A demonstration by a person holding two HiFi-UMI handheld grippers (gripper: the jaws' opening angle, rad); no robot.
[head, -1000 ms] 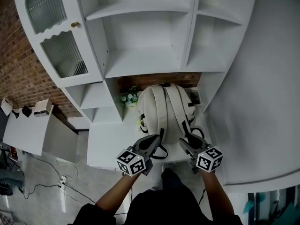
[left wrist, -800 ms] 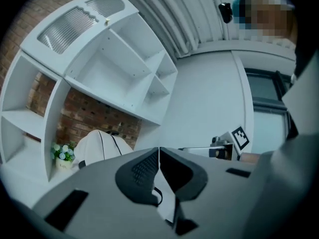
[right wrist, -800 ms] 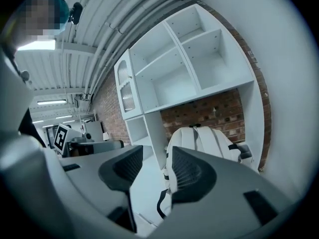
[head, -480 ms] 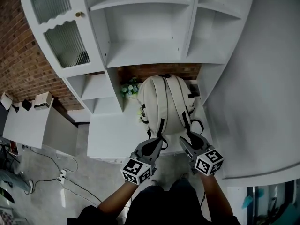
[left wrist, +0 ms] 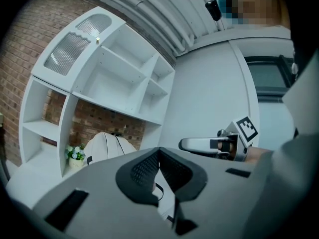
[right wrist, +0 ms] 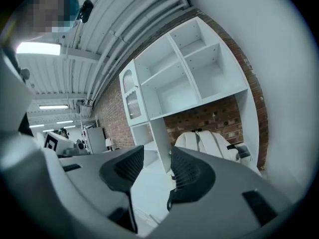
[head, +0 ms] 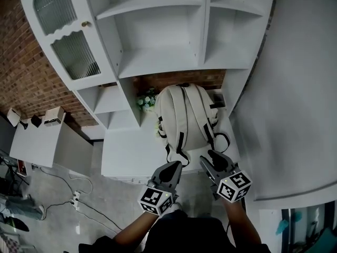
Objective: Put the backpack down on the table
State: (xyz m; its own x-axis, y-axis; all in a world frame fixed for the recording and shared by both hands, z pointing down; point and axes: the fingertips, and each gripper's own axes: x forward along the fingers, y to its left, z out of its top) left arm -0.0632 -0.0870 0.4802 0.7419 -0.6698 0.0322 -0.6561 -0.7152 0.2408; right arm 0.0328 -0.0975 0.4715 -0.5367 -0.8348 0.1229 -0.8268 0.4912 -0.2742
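A cream backpack [head: 184, 117] with black straps stands on the white table [head: 126, 152], its back panel towards me, under the shelf unit. It also shows in the left gripper view [left wrist: 107, 142] and the right gripper view [right wrist: 209, 139]. My left gripper [head: 172, 167] hovers at the table's front edge just short of the strap ends, shut with nothing in it [left wrist: 159, 152]. My right gripper [head: 210, 159] is beside it, open and empty [right wrist: 157, 156]; its jaws have just been closing a little with nothing between them.
A white shelf unit [head: 158, 62] rises behind the table, with a glass-fronted door [head: 68, 41] at left. A small flower pot [head: 146, 100] stands left of the backpack. A grey wall [head: 295, 115] closes the right side. A low side table [head: 37, 141] and floor cables [head: 73, 196] lie left.
Both grippers have drawn back from the backpack's straps towards the table's front edge. The backpack stays standing where it was.
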